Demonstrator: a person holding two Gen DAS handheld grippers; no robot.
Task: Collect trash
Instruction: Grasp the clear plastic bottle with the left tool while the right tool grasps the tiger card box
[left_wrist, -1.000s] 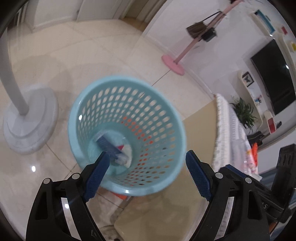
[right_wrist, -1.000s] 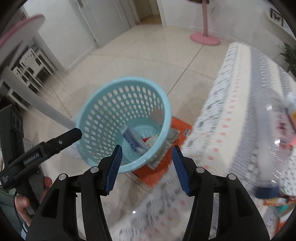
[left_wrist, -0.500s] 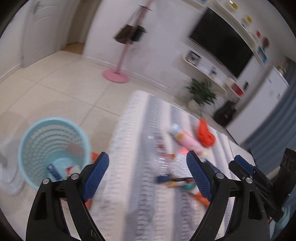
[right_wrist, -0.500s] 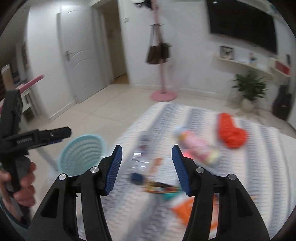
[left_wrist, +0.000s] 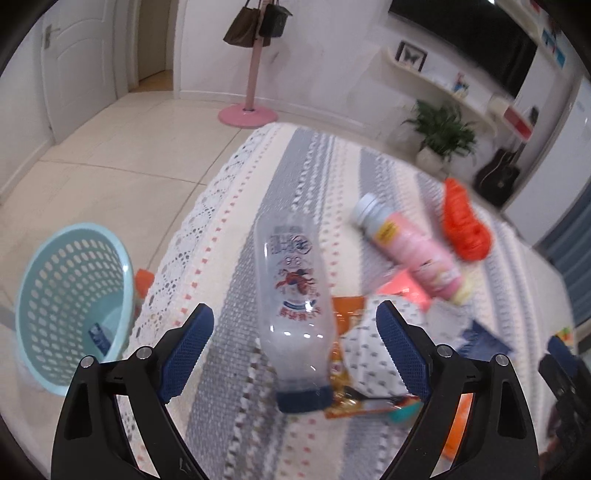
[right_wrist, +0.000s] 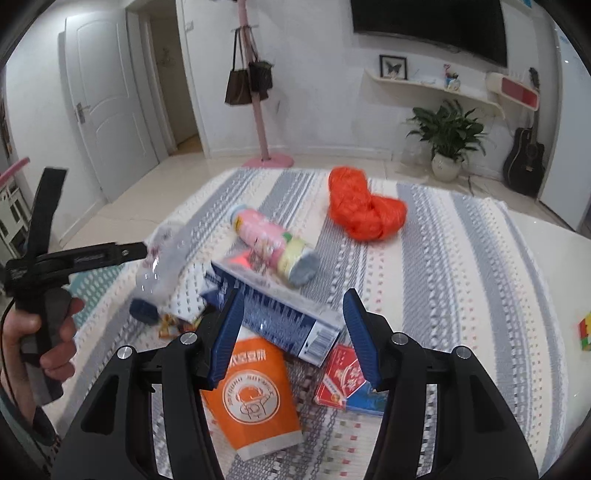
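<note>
Trash lies on a table with a striped cloth (right_wrist: 461, 258). A clear plastic bottle (left_wrist: 295, 295) with a blue cap lies under my left gripper (left_wrist: 293, 328), which is open, its pads well apart from the bottle. My right gripper (right_wrist: 295, 310) is open and empty above a blue-and-white box (right_wrist: 280, 317), an orange paper cup (right_wrist: 255, 398) and a red card pack (right_wrist: 343, 376). Farther off lie a pink bottle (right_wrist: 269, 240) and an orange bundle (right_wrist: 362, 206). The light blue basket (left_wrist: 70, 295) stands on the floor at the table's left edge, with some trash in it.
A hand (right_wrist: 22, 332) holds the left gripper's handle at the left of the right wrist view. A small coloured cube (right_wrist: 585, 332) sits at the table's right edge. Beyond the table stand a pink coat stand (right_wrist: 258, 110), a potted plant (right_wrist: 447, 140) and a guitar (right_wrist: 524, 162).
Both grippers have swung away from above the basket to over the table's trash. The basket now lies at the left. The jaws stay as wide as before.
</note>
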